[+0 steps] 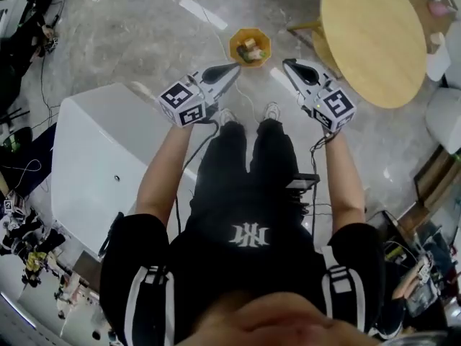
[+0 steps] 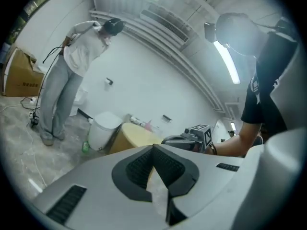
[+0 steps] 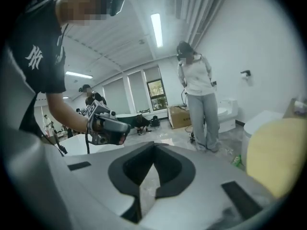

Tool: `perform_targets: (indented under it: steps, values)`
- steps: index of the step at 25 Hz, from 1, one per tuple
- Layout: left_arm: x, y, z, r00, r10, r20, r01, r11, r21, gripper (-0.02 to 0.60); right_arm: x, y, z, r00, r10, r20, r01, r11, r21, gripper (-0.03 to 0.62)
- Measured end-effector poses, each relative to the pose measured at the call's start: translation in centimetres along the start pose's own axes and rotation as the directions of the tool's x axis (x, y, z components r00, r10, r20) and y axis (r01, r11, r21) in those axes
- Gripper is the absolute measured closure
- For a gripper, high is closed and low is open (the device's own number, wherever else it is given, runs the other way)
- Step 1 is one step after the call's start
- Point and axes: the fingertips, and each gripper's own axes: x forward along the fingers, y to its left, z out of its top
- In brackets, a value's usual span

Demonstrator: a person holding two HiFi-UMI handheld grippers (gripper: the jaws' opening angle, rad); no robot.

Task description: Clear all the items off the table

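Looking steeply down from the head view, I see the left gripper and the right gripper held side by side in front of my operator's legs, their tips angled toward each other above the grey marbled floor. Both claws are clenched: in the left gripper view the dark pads meet at the tip with nothing between them, and the right gripper view shows the same, pads together and empty. On the floor just beyond the two tips sits an orange octagonal basket with a few small items inside it. The round wooden table stands at the upper right of the head view, well apart from the basket, and the part of its top that I can see is bare. Some small things, one of them pink, lie by its far edge, though I cannot tell whether they rest on the table or on something behind it. A white bathtub fills the left side beside the legs. In the left gripper view a person in a pale top and grey trousers stands bent forward near a cardboard box, and a green bottle lies on the floor beside a white bin next to the table.
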Motion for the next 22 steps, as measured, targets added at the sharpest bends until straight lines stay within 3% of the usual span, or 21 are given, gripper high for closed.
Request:
perform_targets:
  steps: [4,7,10,13,17,22]
  values:
    - [0.5,-7.1,3.6,0.996,-0.087,-0.018,0.088,0.995,0.044,0.569,-9.5,2.2,5.1,0.990,-0.113,0.079,0.116,0.993,-0.026,0.591]
    - [3.1,-11.2,5.6,0.990,-0.135,-0.042,0.139,0.986,0.088,0.569,-18.0,0.3,7.1,0.956,-0.243,0.162,0.249,0.968,-0.015,0.591]
    - [6.8,-15.9,7.3,0.984,-0.174,-0.049,0.177,0.980,0.094,0.569,-27.3,-1.2,8.1,0.916,-0.320,0.244,0.322,0.946,0.032,0.591]
    - [9.8,-19.4,7.4,0.982,-0.188,-0.025,0.189,0.980,0.058,0.568,-33.7,-1.4,7.7,0.886,-0.349,0.306,0.332,0.937,0.107,0.591]
    - [14.0,-24.7,6.7,0.980,-0.197,-0.008,0.198,0.979,0.043,0.569,-39.2,0.4,5.8,0.884,-0.326,0.336,0.298,0.945,0.134,0.591]
    - [19.1,-30.2,6.9,0.966,-0.242,-0.091,0.254,0.956,0.150,0.569,-44.5,1.0,5.5,0.842,-0.296,0.450,0.261,0.955,0.140,0.591]
